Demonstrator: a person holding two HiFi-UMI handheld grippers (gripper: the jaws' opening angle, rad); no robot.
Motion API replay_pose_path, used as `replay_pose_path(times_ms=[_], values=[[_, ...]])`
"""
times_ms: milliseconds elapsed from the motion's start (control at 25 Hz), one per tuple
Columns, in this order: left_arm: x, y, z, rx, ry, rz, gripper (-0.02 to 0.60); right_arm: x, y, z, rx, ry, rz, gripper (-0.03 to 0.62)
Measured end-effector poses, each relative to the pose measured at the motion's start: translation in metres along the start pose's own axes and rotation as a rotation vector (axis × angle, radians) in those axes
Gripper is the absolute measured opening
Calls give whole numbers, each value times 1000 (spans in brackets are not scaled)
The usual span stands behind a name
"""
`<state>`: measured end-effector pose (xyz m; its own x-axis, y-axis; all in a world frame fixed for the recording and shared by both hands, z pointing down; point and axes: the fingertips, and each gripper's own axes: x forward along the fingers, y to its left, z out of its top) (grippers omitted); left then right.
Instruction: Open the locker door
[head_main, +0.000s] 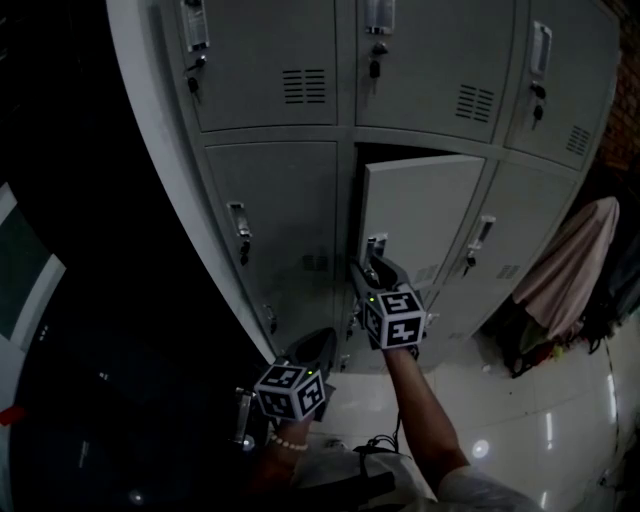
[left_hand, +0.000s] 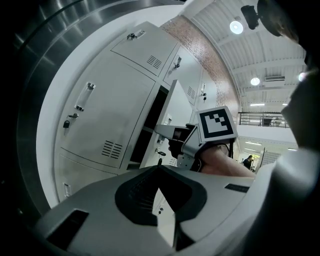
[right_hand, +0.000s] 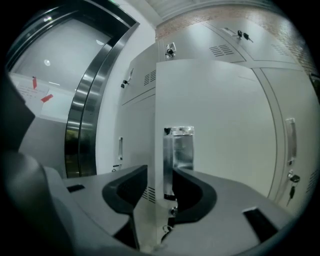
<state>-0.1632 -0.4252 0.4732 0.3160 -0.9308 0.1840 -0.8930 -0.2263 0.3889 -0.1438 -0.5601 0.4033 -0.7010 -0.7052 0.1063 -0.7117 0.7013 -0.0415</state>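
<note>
Bank: grey sheet-metal lockers (head_main: 280, 200) stacked in rows, each front with louvred vents and a chrome pull. Small keys (head_main: 376, 62) hang in the top-row locks.
Task item: grey metal locker door (head_main: 420, 205), middle row, centre column. It stands ajar, its left edge swung out from the frame, with a dark gap along the top and left side. The neighbouring fronts sit flush.
Pull: upright chrome handle (head_main: 375, 245), close to the free left edge of the ajar door.
Right side: right gripper (head_main: 372, 270) is held up at the handle, marker cube towards the person.
Right jaws: released and apart. In the right gripper view they straddle the door's free edge and the handle. One jaw lies left of the edge and the other in front of the handle's lower part. A sliver of gap shows between the left-hand jaw and the edge. Whether the other pad touches the chrome, I cannot tell.
Left side: left gripper (head_main: 322, 338) is low by the person's body, below and left of the right one. It points at the bank and is well apart from the door.
Left jaws: clenched tip to tip, nothing between them.
Wrist: white bead bracelet (head_main: 290, 442) behind the left marker cube.
Ground: glossy white tiled floor (head_main: 500, 400) with lamp reflections.
Aside: pale pink cloth (head_main: 570, 260) hanging just right of the bank.
</note>
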Motion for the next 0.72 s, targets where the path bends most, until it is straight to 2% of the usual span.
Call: replay_pose_path(times_ms=[440,520,720], values=[[-18,-30,-13,15,16,-48,-2,-45,-2,-5,21,1,-42,155],[-18,-36,-14,28,19,-61,-2,-52,-5,-5,24,-6,-52,126],[-19,-51,-18,42,41,-98,-2,-71,-7,-7,18,-11,-71,129]])
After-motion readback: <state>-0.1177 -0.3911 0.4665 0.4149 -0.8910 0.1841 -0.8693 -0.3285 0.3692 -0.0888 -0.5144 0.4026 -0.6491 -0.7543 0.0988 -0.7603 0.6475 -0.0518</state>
